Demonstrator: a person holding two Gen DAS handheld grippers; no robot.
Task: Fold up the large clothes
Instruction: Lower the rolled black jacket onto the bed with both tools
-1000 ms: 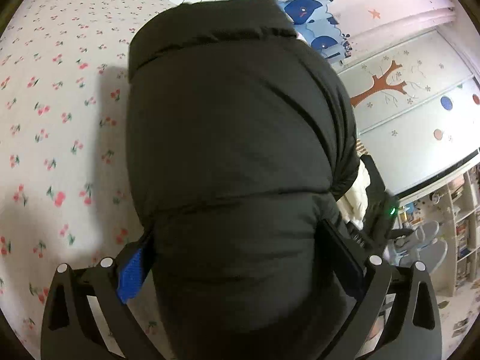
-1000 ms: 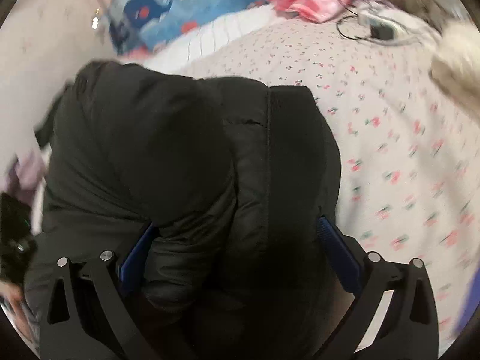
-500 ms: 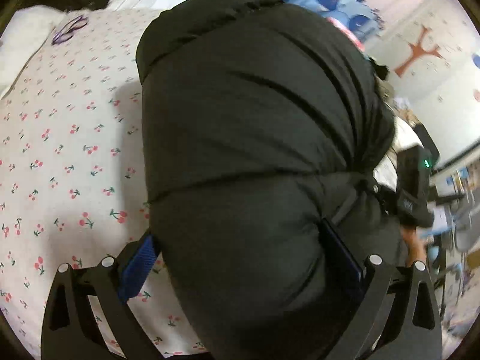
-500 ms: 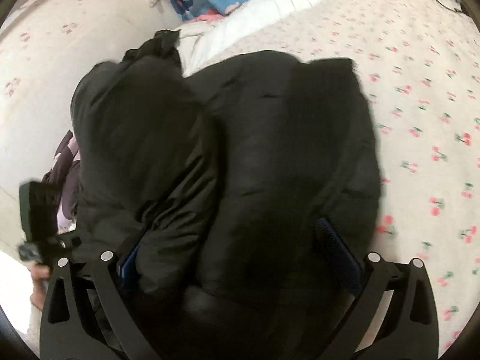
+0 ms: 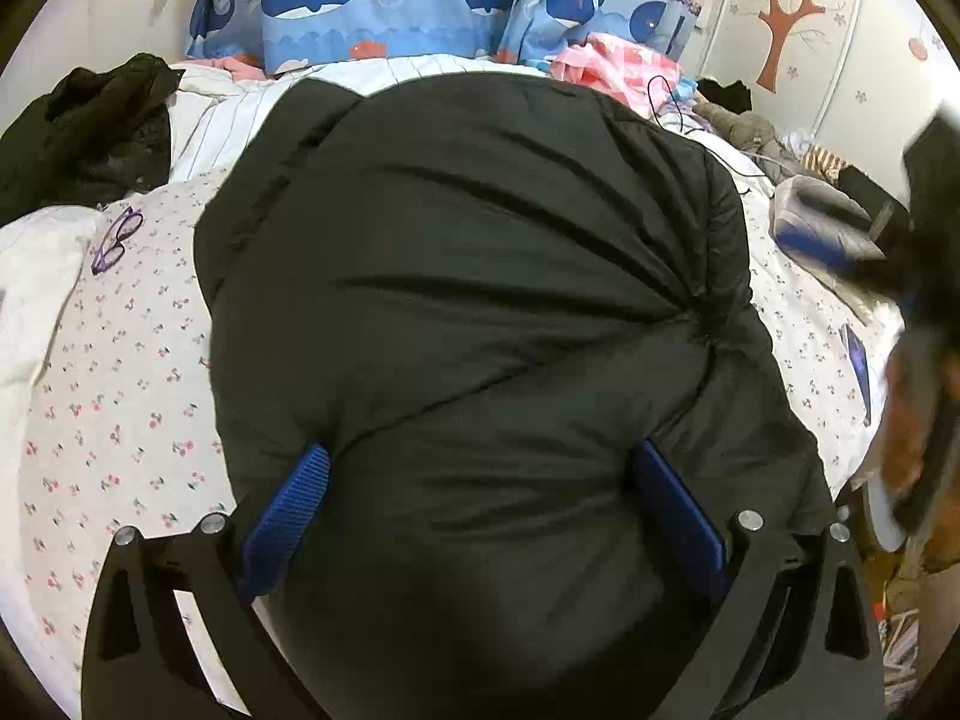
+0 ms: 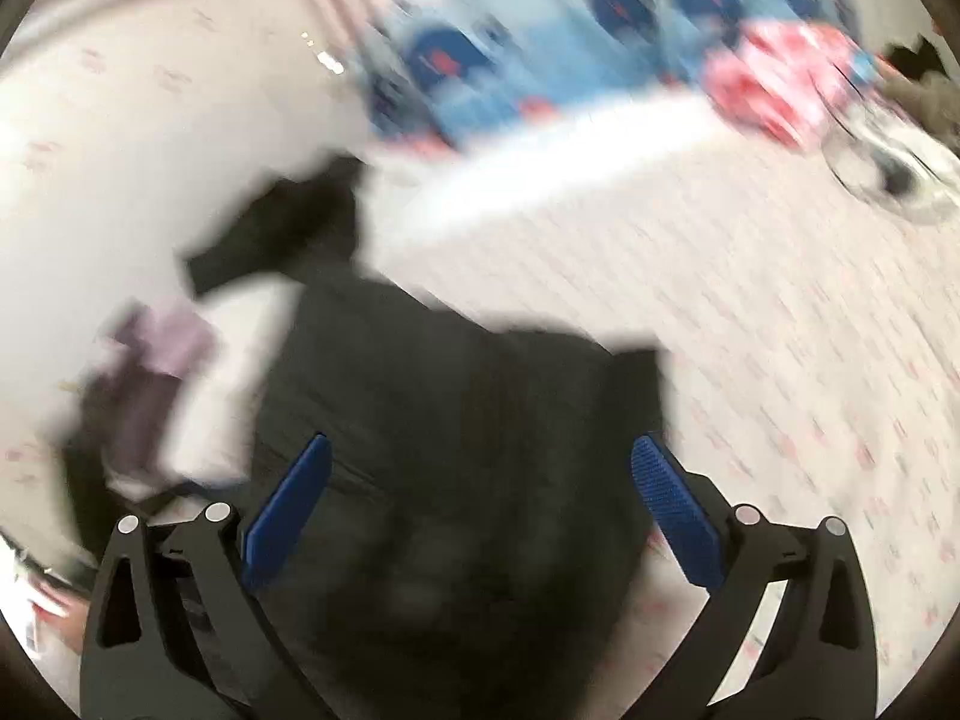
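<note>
A bulky black puffer jacket (image 5: 480, 312) lies bunched on the cherry-print bed sheet (image 5: 120, 396). My left gripper (image 5: 480, 504) stands wide open with the jacket's near end bulging between its blue pads (image 5: 288, 510); whether it grips is unclear. In the blurred right wrist view the jacket (image 6: 468, 420) lies low on the sheet (image 6: 780, 330), and my right gripper (image 6: 480, 498) is open above its near edge, pads (image 6: 672, 504) apart from the fabric. The right gripper shows blurred at the right edge of the left wrist view (image 5: 840, 240).
Purple glasses (image 5: 114, 240) lie on the sheet at left. Another black garment (image 5: 84, 126) sits at the back left. Whale-print bedding (image 5: 420, 6), pink clothes (image 5: 624, 66) and a cable lie at the back. A wardrobe with a tree picture (image 5: 792, 18) stands at right.
The jacket has come down onto the bed. My right gripper has let go of it and pulls back fast, blurring its view. The left view has swung toward the headboard.
</note>
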